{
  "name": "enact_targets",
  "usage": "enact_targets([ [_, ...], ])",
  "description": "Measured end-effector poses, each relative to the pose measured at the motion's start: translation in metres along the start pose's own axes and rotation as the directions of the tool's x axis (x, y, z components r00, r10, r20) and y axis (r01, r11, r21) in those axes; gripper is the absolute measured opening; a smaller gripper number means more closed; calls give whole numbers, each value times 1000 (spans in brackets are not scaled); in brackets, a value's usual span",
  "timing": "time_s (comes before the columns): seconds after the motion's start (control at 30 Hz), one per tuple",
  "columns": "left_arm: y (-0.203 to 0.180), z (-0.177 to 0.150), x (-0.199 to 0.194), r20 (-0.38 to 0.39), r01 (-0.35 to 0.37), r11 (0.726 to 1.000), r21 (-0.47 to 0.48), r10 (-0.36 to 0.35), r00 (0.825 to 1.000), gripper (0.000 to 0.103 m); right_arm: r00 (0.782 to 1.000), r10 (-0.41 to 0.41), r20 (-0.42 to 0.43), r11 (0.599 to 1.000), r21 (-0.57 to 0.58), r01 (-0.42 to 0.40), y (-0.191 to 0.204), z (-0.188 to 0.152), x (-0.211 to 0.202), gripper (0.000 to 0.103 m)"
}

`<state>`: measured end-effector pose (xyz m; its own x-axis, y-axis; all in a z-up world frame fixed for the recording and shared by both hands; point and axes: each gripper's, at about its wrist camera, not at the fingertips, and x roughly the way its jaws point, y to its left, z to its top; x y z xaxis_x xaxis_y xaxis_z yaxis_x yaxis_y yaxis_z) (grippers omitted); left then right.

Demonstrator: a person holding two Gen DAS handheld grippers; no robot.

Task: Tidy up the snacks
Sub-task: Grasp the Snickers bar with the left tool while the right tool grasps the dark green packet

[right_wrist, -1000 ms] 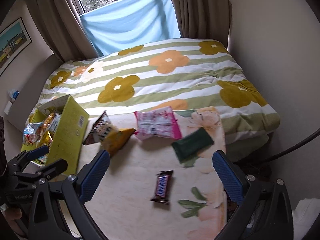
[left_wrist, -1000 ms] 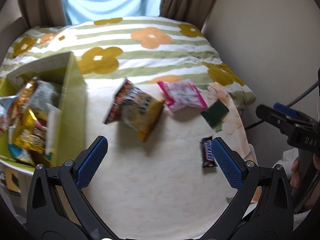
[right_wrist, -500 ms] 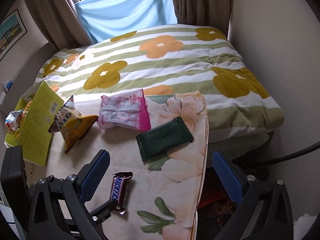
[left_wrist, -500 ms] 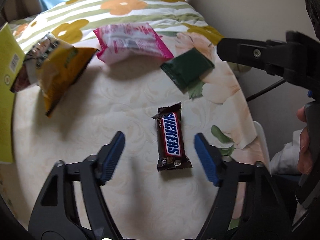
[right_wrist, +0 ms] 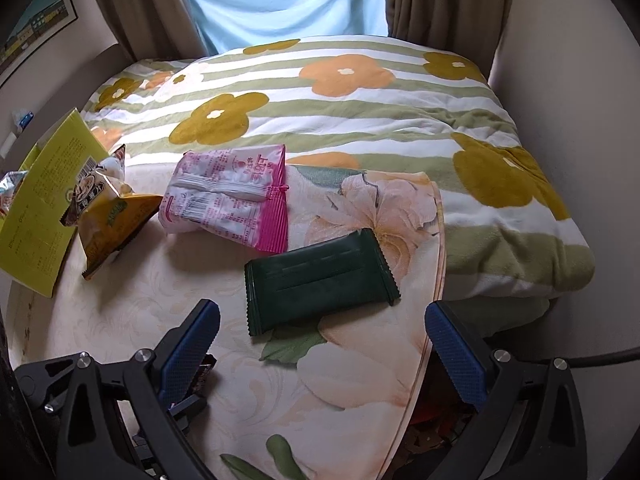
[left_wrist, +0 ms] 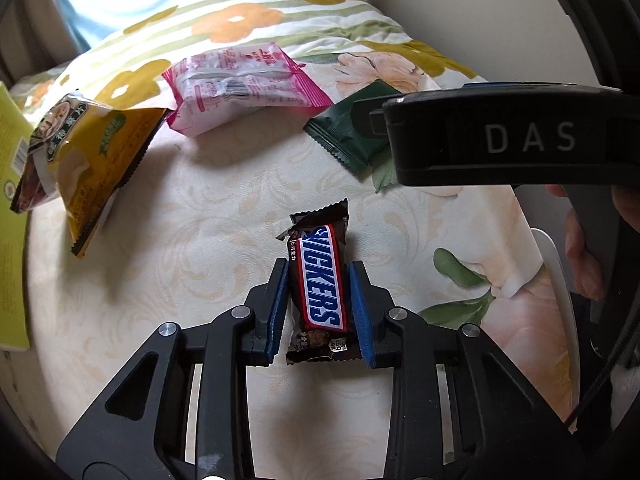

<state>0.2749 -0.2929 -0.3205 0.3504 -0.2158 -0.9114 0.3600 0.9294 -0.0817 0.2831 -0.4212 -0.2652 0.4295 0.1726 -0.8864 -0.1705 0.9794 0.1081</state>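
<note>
Since the earlier frame, closed: left gripper now clamping Snickers bar, long axis running bottom to top of frame. Right gripper spread wide, empty.

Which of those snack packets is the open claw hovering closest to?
The dark green packet. It lies just ahead of the right gripper; the pink packet and yellow bag lie farther off.

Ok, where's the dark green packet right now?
In the right wrist view the dark green packet lies on the table ahead of the open right tongs, just below the pink bag.
</note>
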Motion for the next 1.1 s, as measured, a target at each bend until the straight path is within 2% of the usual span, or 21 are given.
enact_targets([
  [0.2,9,4,-4,-5,-1,999,-36,1,1000,27,1000,25,-15,999,33,-24,0,1,5,102],
  [0.37,30,6,-12,5,-22,997,-73,22,1000,27,1000,4,-26,995,104,-1,4,3,13,102],
  [0.5,48,8,-17,9,-40,994,-99,41,999,27,998,-57,-26,981,184,61,7,3,21,102],
  [0.67,66,11,-22,13,-49,992,-119,50,999,27,987,-159,-15,965,211,158,15,8,34,102],
  [0.83,76,16,-24,14,-41,993,-115,43,999,27,978,-208,-21,956,208,208,17,12,40,102],
  [1.0,80,22,-25,14,-25,995,-98,26,1000,27,971,-235,-47,949,205,240,14,3,40,101],
  [1.1,83,23,-26,13,-15,996,-84,16,1000,27,966,-253,-54,944,206,259,16,0,37,97],
])
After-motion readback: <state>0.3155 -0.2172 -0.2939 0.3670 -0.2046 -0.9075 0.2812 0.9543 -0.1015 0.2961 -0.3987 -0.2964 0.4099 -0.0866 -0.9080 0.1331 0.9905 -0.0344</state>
